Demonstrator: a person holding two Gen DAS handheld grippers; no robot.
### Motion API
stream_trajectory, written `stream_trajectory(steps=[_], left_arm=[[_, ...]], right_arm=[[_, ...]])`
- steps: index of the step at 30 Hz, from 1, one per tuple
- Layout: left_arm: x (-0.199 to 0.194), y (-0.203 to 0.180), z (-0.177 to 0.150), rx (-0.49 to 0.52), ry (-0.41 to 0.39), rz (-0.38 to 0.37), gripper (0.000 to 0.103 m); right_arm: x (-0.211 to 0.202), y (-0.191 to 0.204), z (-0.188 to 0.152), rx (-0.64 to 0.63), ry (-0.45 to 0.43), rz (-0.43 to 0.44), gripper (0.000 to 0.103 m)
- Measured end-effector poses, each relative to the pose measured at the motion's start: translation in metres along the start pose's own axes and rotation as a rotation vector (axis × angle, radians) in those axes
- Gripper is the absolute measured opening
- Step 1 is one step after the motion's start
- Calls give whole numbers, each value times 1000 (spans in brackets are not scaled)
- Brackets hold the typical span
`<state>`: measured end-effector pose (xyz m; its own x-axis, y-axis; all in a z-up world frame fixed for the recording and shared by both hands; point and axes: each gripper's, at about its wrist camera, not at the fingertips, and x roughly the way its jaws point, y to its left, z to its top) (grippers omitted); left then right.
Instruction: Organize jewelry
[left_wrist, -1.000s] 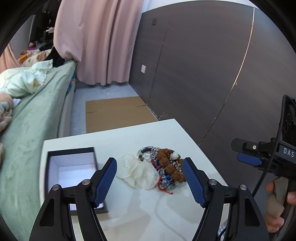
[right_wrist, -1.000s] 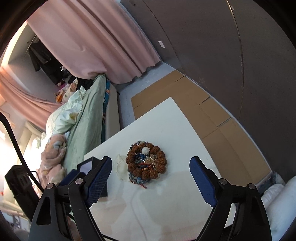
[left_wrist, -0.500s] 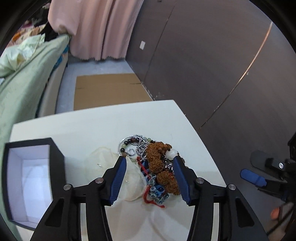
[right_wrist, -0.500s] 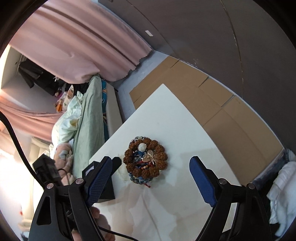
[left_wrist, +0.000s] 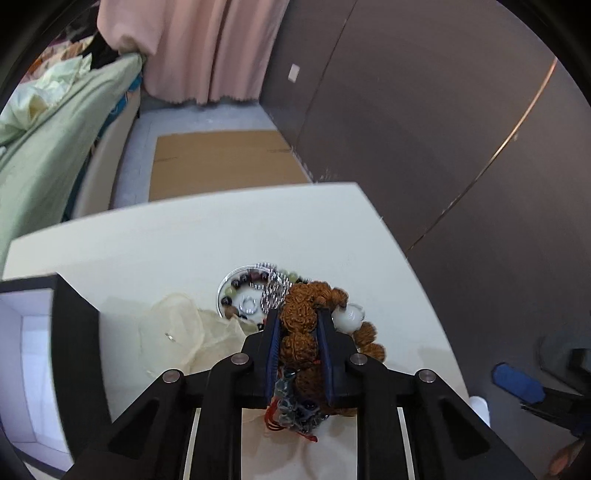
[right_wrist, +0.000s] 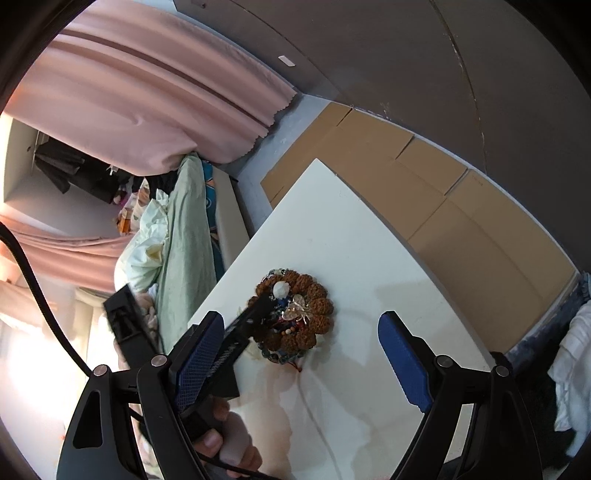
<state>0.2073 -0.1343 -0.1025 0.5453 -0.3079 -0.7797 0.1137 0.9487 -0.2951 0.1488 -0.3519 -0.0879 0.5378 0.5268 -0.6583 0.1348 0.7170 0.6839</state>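
A pile of jewelry lies on the white table (left_wrist: 184, 240). On top is a bracelet of large knobbly brown beads (left_wrist: 297, 343) with one white bead (left_wrist: 349, 317). My left gripper (left_wrist: 298, 314) points down into the pile and its jaws are closing, the blue pads pressing on the brown beads from both sides. Blue and dark beads with a red cord (left_wrist: 291, 410) hang under the bracelet. The right wrist view shows the brown bead bracelet (right_wrist: 317, 306) around a gold brooch (right_wrist: 295, 310), with the left gripper (right_wrist: 271, 297) reaching in. My right gripper (right_wrist: 301, 319) hovers above, open and empty.
A small round dish (left_wrist: 243, 295) with beads and a silver chain sits behind the pile. A sheer cream pouch (left_wrist: 184, 325) lies to its left. An open black box (left_wrist: 74, 332) with a white inside stands at the left edge. A bed (left_wrist: 55, 147) and cardboard (left_wrist: 221, 166) lie beyond the table.
My left gripper has come forward and down onto the pile, and its jaws have narrowed from wide apart to pinching the brown beads. The right gripper has sunk a little and rolled, still open.
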Motion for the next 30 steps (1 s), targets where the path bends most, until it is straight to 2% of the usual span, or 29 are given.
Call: stream_trajectory(steps=[10, 15, 17, 21, 26, 30], left_arm=[[-58, -4, 8, 8, -113, -123, 20], [-78, 4, 9, -9, -153, -133, 20], [-85, 11, 8, -22, -167, -129, 20], [-96, 24, 6, -48, -182, -128, 20], [-104, 38, 2, -78, -188, -128, 20], [-114, 46, -2, -91, -203, -121, 20]], right_arm=[[16, 2, -4, 9, 22, -19, 87], [30, 7, -6, 0, 45, -35, 86], [37, 9, -8, -3, 63, -35, 80], [51, 10, -11, -3, 92, -47, 76], [67, 10, -11, -7, 117, -84, 64], [80, 14, -11, -21, 133, -121, 62]])
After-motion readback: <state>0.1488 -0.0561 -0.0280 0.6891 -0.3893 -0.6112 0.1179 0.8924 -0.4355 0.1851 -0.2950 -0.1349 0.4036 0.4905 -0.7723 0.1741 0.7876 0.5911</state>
